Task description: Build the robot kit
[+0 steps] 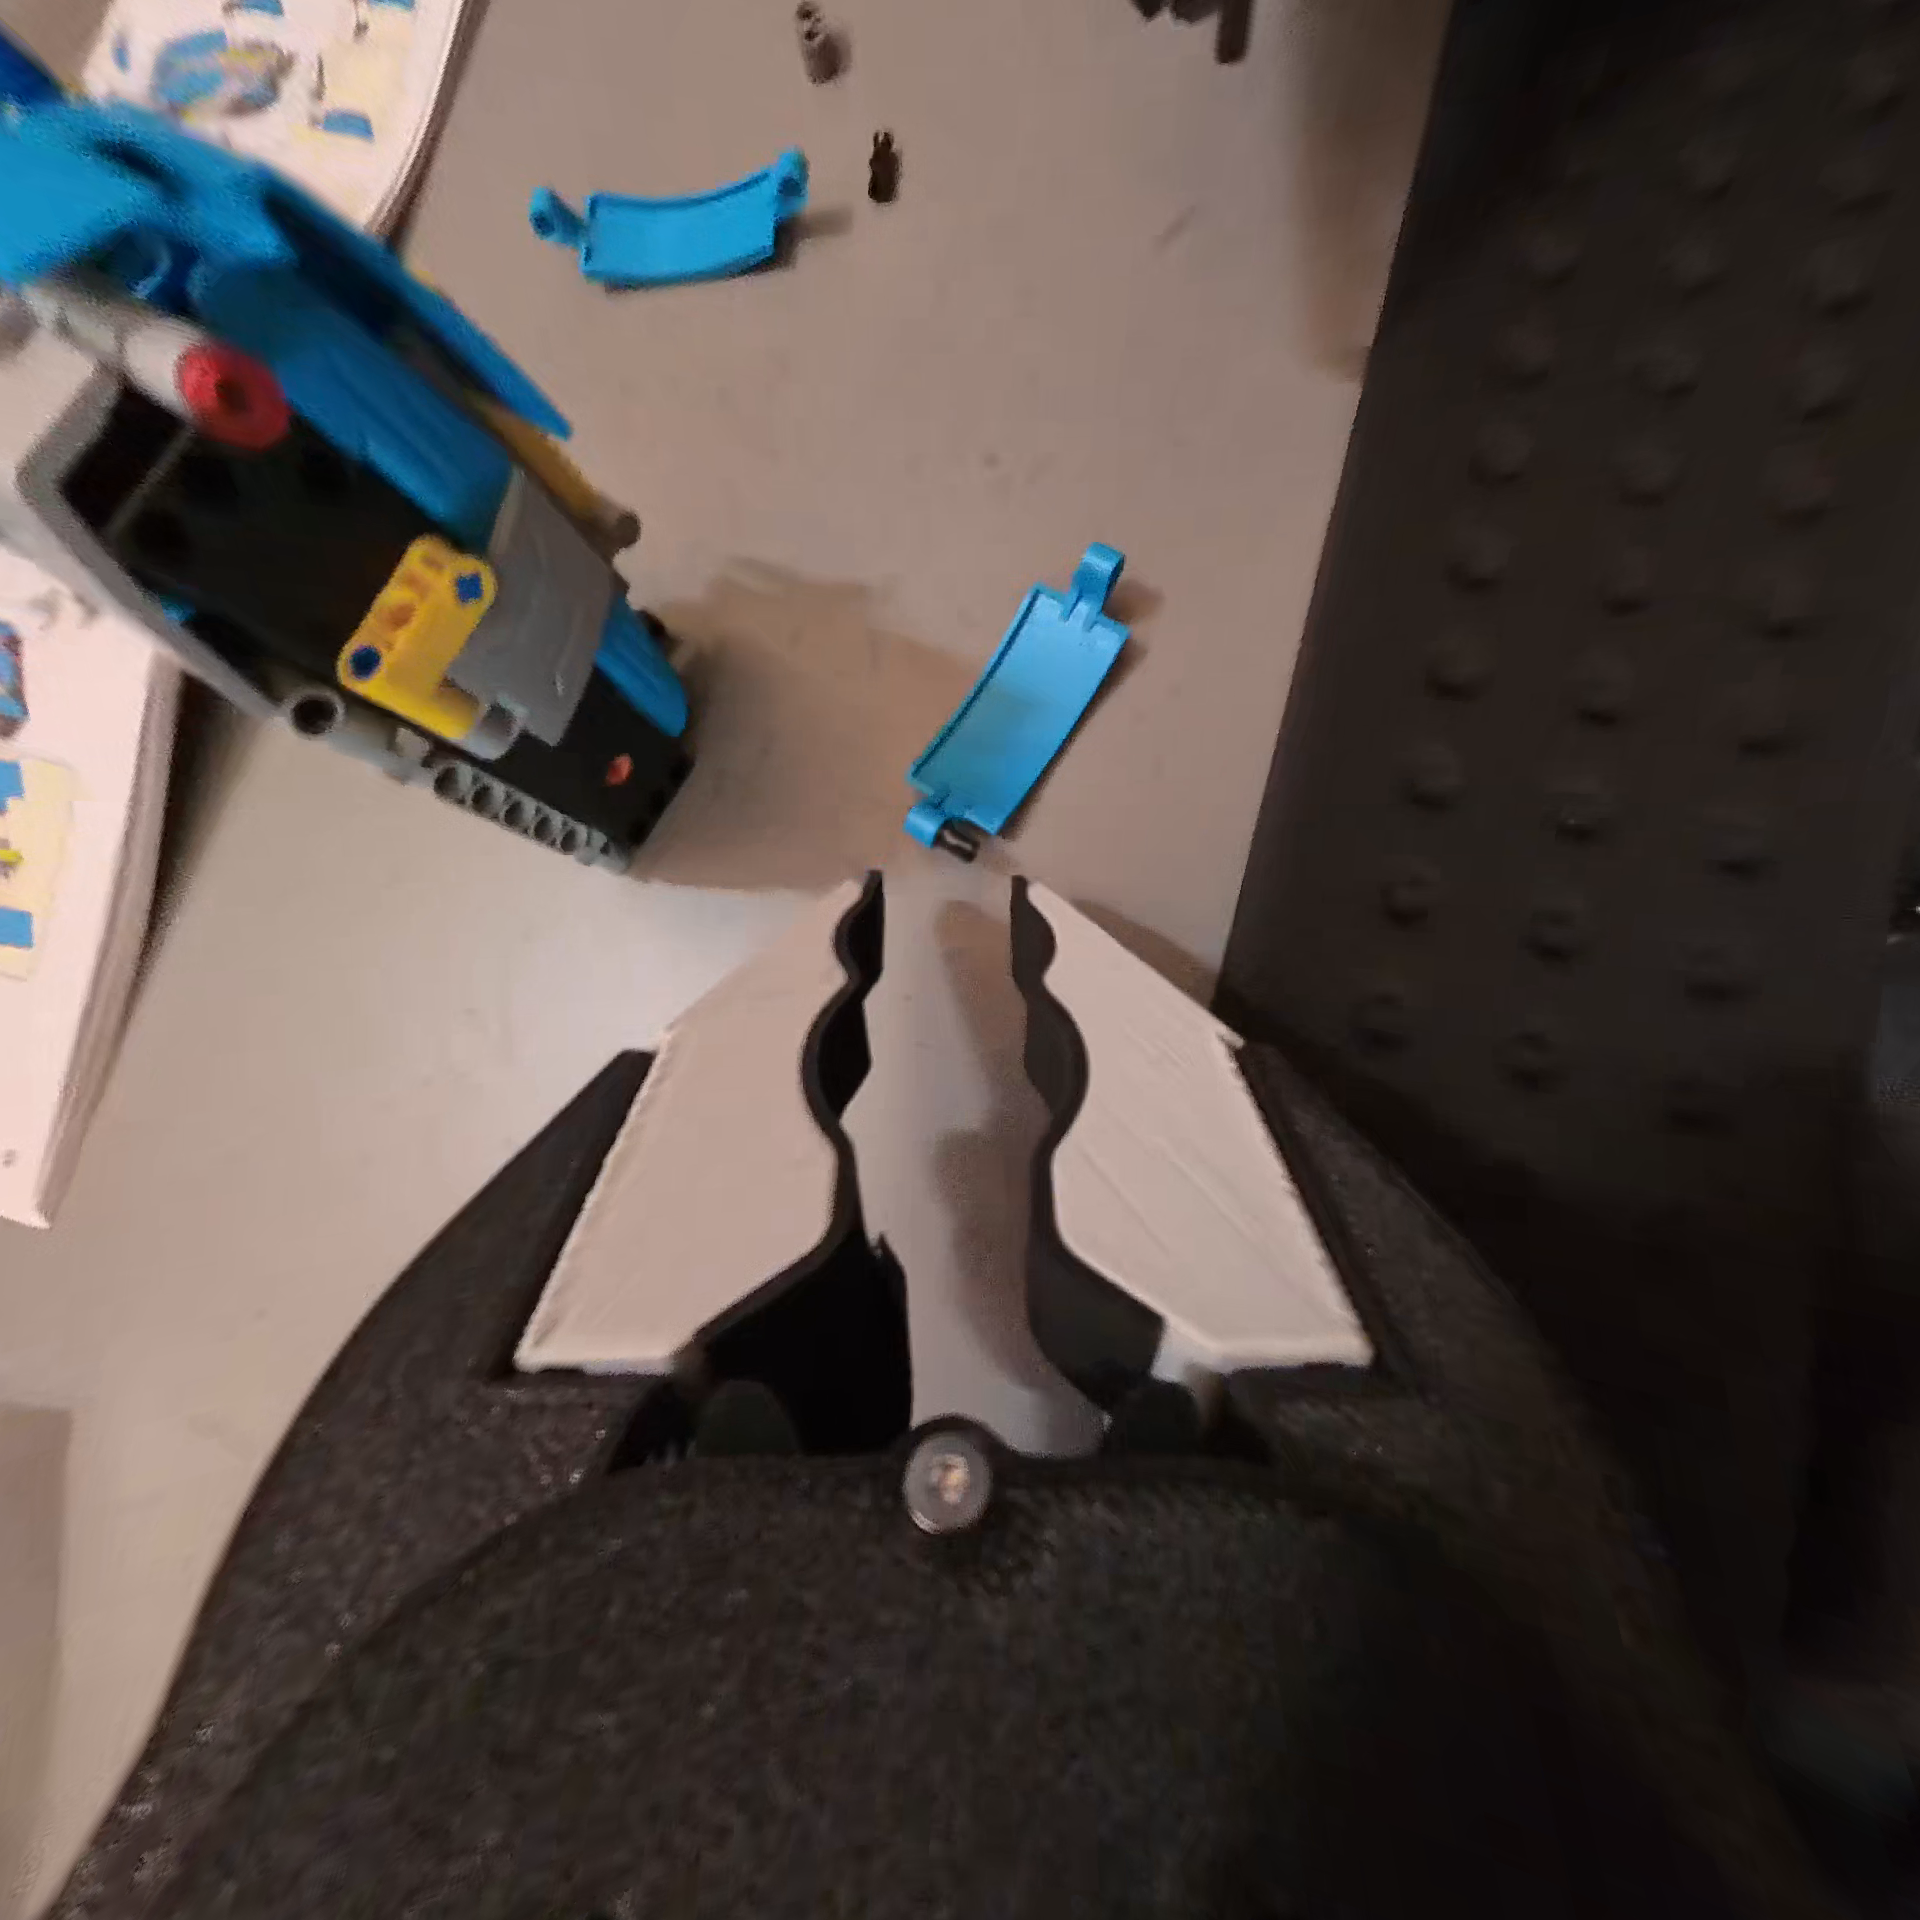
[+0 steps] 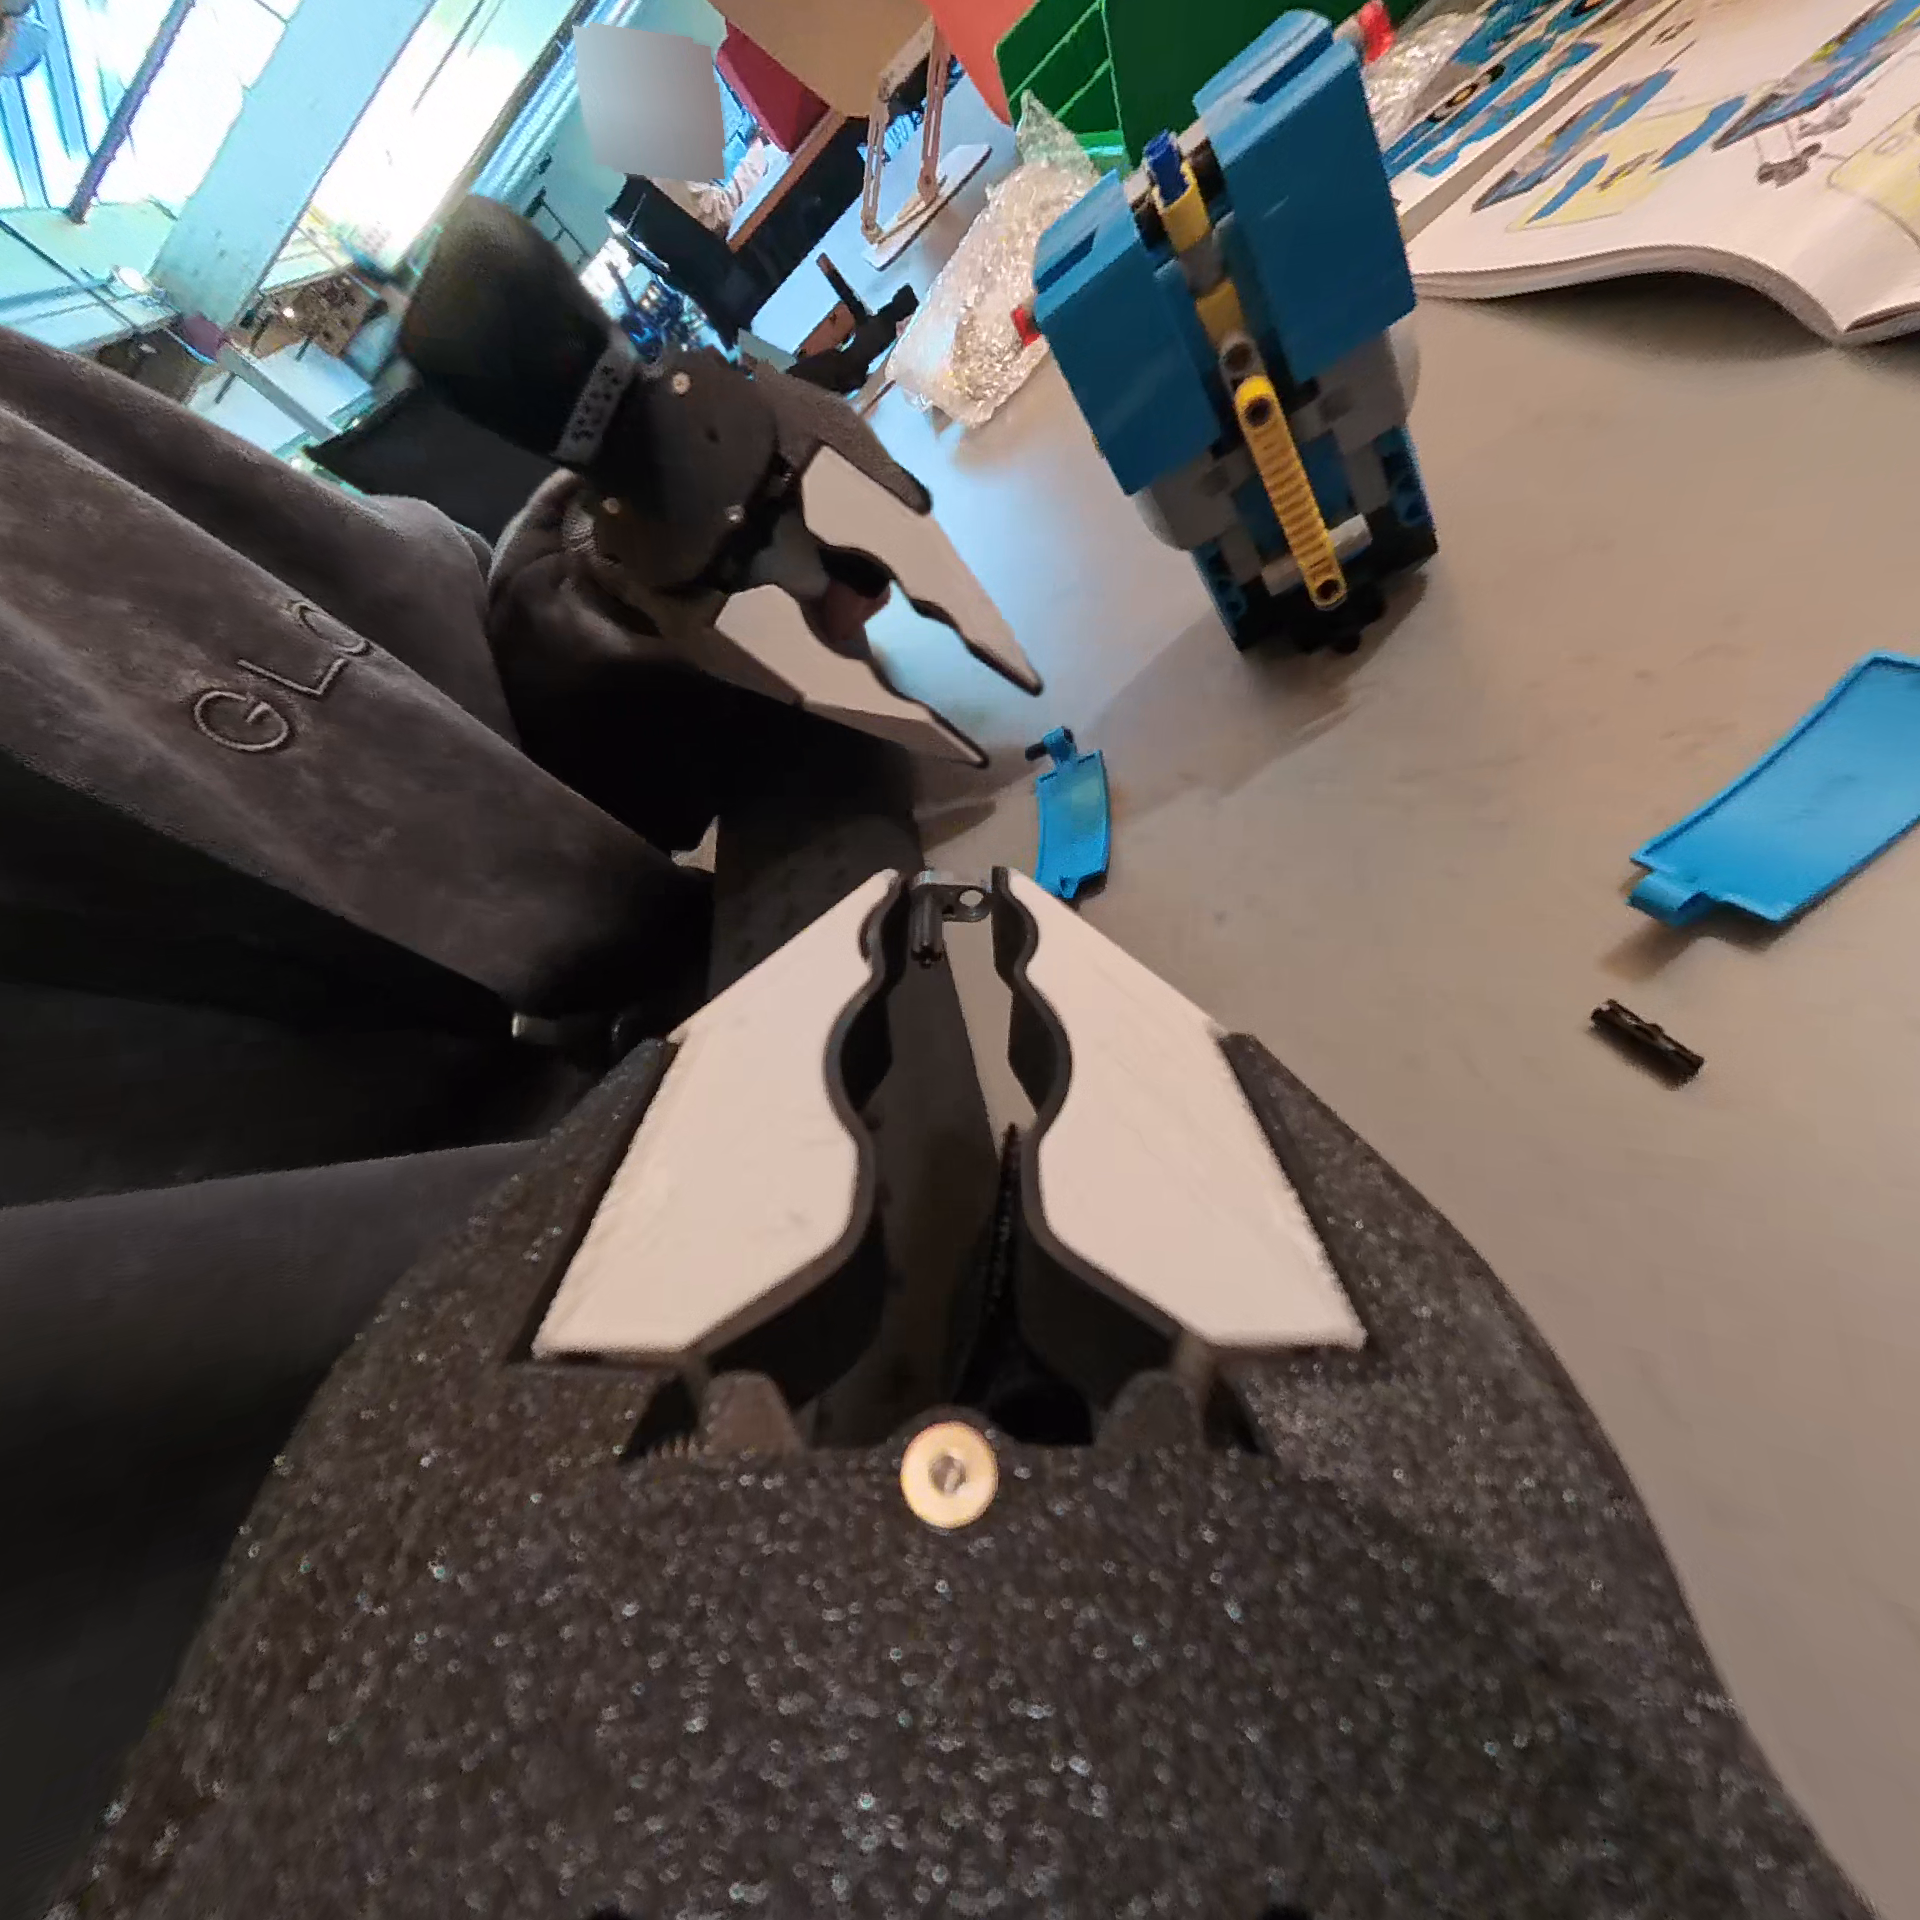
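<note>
The left gripper (image 1: 943, 883) hangs low, its jaws parted and empty. The right gripper (image 2: 948, 896) pinches shut, fingertips nearly meeting.

Open-plan workshop: tables (image 2: 1455, 831), green shelving (image 2: 1060, 62).

Left wrist view: soft, even indoor light on the pale counter (image 1: 1039, 416); the right side falls into deep shade. Motion blur smears the brick model (image 1: 343, 540) and the booklet (image 1: 62, 831) at the left edge, while the near blue panel (image 1: 1023, 696) stays fairly sharp and casts a faint shadow. Right wrist view: brighter, with overexposed windows (image 2: 208, 135) at upper left washing out detail. The counter (image 2: 1507, 1195) shows a mild sheen. Wide-angle distortion bends lines toward the edges in both views; the foreground housing is grainy and softly focused.
</note>
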Tool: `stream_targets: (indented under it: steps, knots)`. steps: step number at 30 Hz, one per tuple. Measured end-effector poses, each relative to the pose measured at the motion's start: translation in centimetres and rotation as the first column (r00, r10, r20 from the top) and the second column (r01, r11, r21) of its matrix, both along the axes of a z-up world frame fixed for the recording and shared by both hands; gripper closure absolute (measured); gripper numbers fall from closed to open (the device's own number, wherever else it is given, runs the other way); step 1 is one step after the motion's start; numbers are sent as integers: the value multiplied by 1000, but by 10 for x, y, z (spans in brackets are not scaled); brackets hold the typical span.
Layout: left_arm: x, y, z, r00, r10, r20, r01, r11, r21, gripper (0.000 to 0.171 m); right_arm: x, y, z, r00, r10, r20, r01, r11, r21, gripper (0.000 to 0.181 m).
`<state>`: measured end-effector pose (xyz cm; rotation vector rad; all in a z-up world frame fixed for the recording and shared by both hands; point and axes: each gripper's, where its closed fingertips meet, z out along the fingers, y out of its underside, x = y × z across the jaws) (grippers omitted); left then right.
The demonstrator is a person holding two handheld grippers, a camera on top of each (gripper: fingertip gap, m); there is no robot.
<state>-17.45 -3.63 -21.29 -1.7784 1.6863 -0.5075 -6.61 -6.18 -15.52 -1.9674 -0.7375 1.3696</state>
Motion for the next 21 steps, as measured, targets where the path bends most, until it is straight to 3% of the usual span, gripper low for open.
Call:
stream_targets:
  steps: [6, 11, 14, 21]
  knots:
    - [1, 3, -9, 1000, -10, 28, 13, 996, -92, 147, -6, 4, -4, 1000, 13, -5, -13, 999, -35, 166]
    - [14, 1, -14, 997, -45, 55, 52, 988, -148, 143, -40, -2, -26, 967, 103, 234, -120, 991, 57, 166]
    - [20, -5, -15, 995, -75, 64, 84, 984, -159, 143, -57, -4, -36, 947, 128, 293, -150, 987, 52, 166]
    - [27, -20, -8, 989, -102, 109, 119, 979, -167, 149, -47, 8, -67, 878, 68, 474, -109, 992, 60, 166]
